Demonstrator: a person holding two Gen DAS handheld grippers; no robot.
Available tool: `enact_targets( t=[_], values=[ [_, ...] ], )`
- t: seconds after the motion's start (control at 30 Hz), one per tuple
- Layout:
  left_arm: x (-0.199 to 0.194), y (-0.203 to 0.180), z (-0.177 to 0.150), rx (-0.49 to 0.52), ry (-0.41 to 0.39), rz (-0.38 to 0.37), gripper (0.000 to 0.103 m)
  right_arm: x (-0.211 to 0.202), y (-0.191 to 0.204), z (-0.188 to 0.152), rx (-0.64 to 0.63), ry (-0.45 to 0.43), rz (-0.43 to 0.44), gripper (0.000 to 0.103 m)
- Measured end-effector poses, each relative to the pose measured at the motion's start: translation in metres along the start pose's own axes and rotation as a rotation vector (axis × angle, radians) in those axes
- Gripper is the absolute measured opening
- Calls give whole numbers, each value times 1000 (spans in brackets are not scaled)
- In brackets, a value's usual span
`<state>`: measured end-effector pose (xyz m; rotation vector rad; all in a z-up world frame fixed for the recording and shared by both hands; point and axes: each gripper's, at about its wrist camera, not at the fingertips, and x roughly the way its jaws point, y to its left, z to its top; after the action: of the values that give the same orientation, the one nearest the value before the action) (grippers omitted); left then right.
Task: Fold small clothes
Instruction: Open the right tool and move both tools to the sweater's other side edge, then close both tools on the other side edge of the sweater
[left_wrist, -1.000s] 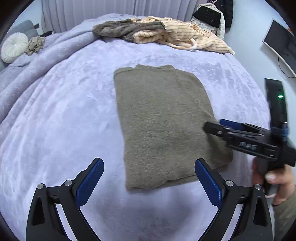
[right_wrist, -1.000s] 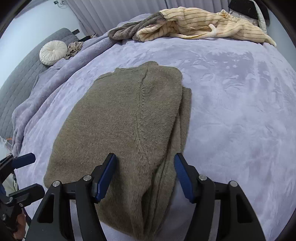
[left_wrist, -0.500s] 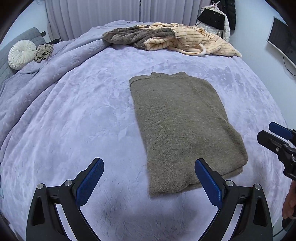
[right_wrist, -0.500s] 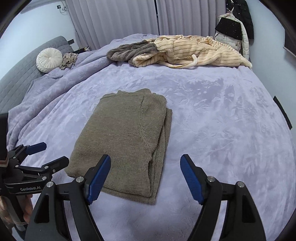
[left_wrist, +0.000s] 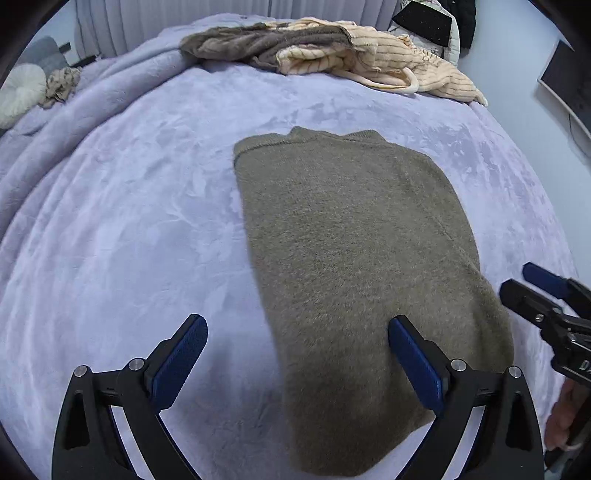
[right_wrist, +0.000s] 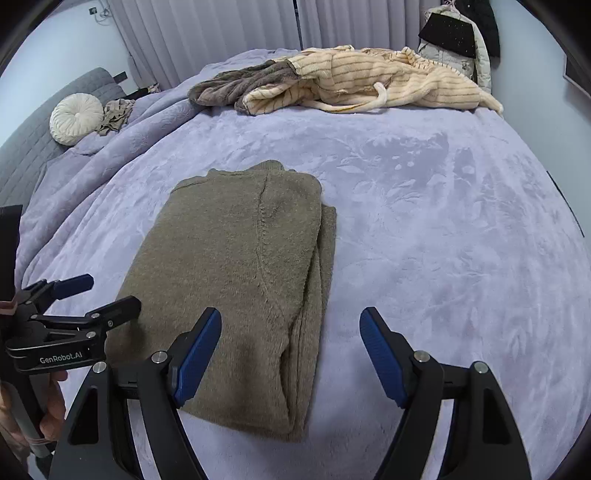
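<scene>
With both the left gripper (left_wrist: 297, 363) and right gripper (right_wrist: 291, 356) released, the sweater (right_wrist: 236, 280) hem at 6 o'clock is to be clamped evenly

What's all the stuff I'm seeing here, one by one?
folded sweater: one, olive-brown, flat in the middle of the bed.
blanket: one, lilac, covering the bed.
striped garment: one, cream, heaped at the far edge.
fuzzy garment: one, grey-brown, beside the striped one.
round cushion: one, white, far left.
crumpled cloth: one, beige, next to the cushion.
curtains: pale grey, behind the bed.
left claw: black with blue pads, open over the sweater's near left edge.
right claw: same colours, open over its near right edge.
</scene>
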<state>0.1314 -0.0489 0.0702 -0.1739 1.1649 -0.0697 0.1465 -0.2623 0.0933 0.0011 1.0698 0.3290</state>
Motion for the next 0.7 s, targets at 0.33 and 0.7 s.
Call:
enact_targets(
  t=[0.33,0.7],
  values=[
    [66,15,23,-148,157,-302,98,89,-24,18,195,129,227,79],
    [29,-19,25,7,67,-154,59,48,13,20,18,57,149,32]
  ],
)
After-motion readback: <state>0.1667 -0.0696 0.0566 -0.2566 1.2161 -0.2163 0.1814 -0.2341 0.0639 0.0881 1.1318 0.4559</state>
